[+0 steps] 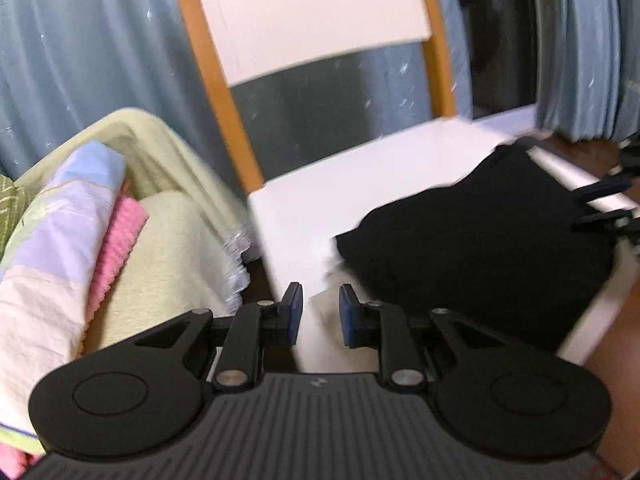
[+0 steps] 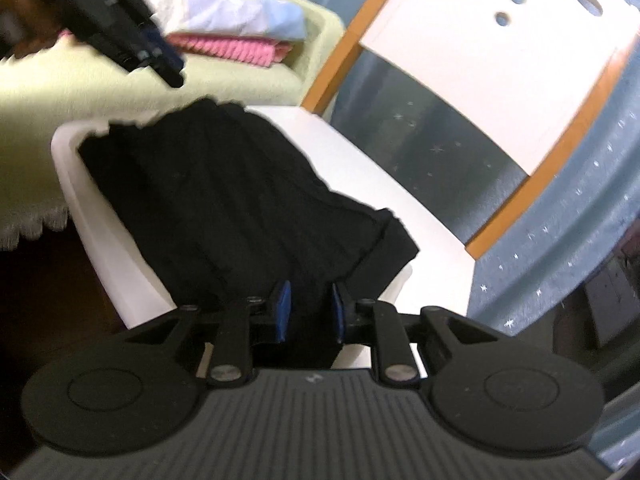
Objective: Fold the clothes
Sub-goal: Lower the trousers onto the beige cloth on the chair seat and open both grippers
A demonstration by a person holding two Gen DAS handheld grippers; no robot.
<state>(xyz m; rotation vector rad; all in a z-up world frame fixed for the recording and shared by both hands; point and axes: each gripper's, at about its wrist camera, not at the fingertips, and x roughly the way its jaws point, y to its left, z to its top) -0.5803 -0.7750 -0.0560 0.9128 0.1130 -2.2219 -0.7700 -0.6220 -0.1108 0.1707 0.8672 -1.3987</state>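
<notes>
Black garment (image 2: 240, 200) lies crumpled w/ pleat-like folds on white chair seat (image 2: 400, 200). Left gripper (image 1: 320, 312): fingers part open, empty. Right gripper (image 2: 308, 308): fingers part open, black cloth between; grip unclear.

Dim, soft indoor light; motion blur smears both views, chair (image 1: 312, 20) back glaring pale at top, black cloth (image 2: 240, 208) detail lost, fisheye bending edges, corners vignetted.

chair back (image 1: 320, 16) cut off above
</notes>
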